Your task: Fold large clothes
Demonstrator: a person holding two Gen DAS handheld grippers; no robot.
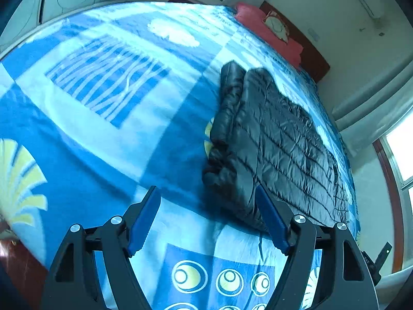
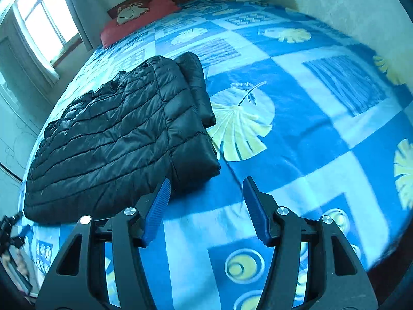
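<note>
Two grippers hang over a bed, both with their blue-padded jaws spread apart and nothing between them. In the left wrist view, the left gripper (image 1: 207, 193) sits at the bottom centre of the frame, jaws wide; its right pad overlaps the near corner of the jacket in the picture, but whether it touches the fabric I cannot tell. The black quilted jacket (image 1: 278, 139) lies folded on the blue patterned bedspread (image 1: 103, 134), stretching from the frame's centre toward the lower right, with a sleeve folded along its left edge. A red pillow (image 1: 263, 28) rests at the head of the bed, upper right of the frame.

In the right wrist view, the right gripper (image 2: 206, 186) fills the bottom centre, jaws partly spread over bare bedspread (image 2: 296, 134). The jacket (image 2: 116, 139) lies in the left half of the frame, its near corner just beside the left pad and apart from it. The red pillow (image 2: 139, 18) shows at upper left, beside a window (image 2: 46, 18).
</note>
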